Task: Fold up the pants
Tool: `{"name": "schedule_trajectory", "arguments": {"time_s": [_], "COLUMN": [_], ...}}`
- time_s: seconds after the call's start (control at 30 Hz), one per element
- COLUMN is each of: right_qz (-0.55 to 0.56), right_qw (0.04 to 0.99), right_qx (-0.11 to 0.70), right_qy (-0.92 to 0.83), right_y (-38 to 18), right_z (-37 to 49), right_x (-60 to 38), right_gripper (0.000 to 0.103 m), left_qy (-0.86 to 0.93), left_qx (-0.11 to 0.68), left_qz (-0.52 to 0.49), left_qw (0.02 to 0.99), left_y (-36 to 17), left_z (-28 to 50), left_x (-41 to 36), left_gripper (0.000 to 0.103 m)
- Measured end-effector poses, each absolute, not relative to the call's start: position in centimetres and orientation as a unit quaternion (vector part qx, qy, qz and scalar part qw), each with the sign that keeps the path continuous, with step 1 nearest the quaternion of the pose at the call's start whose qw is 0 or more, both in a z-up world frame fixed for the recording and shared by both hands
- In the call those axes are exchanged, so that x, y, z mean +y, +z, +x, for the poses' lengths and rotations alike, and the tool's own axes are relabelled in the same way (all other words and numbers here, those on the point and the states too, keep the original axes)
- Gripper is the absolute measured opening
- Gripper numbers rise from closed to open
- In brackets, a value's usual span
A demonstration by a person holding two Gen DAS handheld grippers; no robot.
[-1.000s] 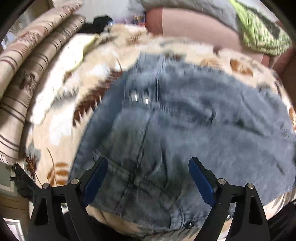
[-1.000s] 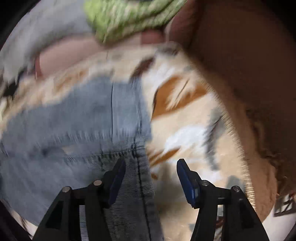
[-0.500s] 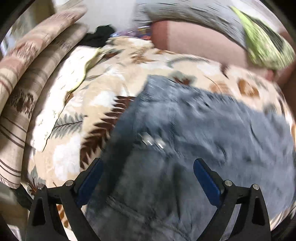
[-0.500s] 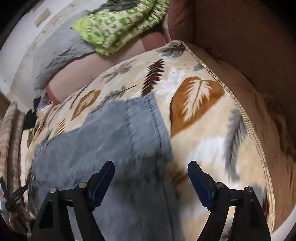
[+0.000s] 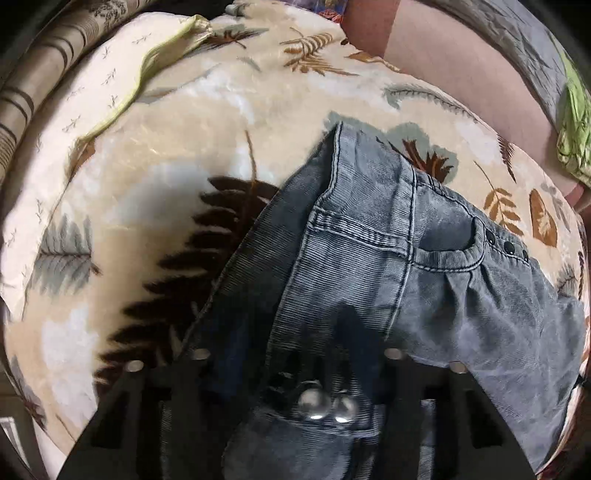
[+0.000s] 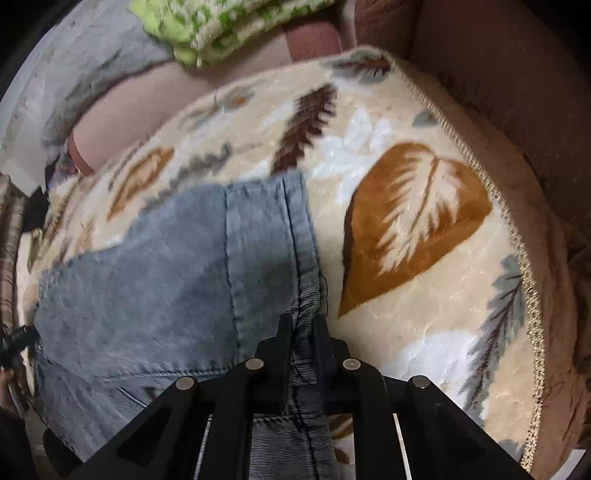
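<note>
We note bare blanket [image 6: 424, 229] right of pants [image 6: 155, 280]. Right gripper [image 6: 301, 332] closing, clamped on hem; left gripper [image 5: 295, 354] closing on waistband.

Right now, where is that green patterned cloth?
In the right wrist view the green patterned cloth lies folded at the top left, on a grey cover beyond the leaf-print blanket, well clear of the jeans.

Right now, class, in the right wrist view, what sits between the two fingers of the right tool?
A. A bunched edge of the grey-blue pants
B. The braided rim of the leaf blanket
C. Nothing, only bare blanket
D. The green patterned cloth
A: the right tool, its jaws closing, has a gathered fold at the edge of the grey-blue pants between them, while the green patterned cloth lies far off, beyond the leaf blanket.
</note>
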State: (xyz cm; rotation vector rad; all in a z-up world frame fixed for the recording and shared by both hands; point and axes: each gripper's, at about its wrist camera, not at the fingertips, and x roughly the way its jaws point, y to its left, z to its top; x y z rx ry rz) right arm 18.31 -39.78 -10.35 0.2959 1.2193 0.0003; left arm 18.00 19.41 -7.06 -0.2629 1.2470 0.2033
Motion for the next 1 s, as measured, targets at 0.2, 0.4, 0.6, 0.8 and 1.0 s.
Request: {"name": "schedule_trajectory", "arguments": {"time_s": [0.2, 0.4, 0.6, 0.8, 1.0], "right_qz": [0.221, 0.169, 0.174, 0.185, 0.212], "right_qw": [0.802, 0.833, 0.79, 0.839, 0.831], "right_qx": [0.555, 0.526, 0.588, 0.512, 0.514], "right_qy": [0.023, 0.002, -0.015, -0.025, -0.014], "right_y": [-11.1, -7.9, -11.8, -7.5, -8.8], "right_z": [18.4, 18.3, 19.0, 21.9, 28.6], "right_x": [-41.1, -40.3, -41.2, -41.5, -40.2], "right_gripper": [0.053, 0.007, 0.023, 0.08, 0.081], "left_qy": [0.086, 0.133, 0.116, 0.129, 0.1], "left_qx": [0.576, 0.513, 0.585, 0.508, 0.519], "left_qz": [-0.116, -0.135, -0.09, -0.148, -0.159], "left_qw": [0.805, 0.837, 0.797, 0.839, 0.834], "left_y": [-6.0, -2.0, -5.9, -2.0, -3.5], "left_z": [18.3, 17.4, 17.8, 19.1, 25.4], "left_x": [18.9, 20.3, 19.4, 21.7, 21.3], "left_gripper": [0.013, 0.011, 0.033, 0.072, 0.079]}}
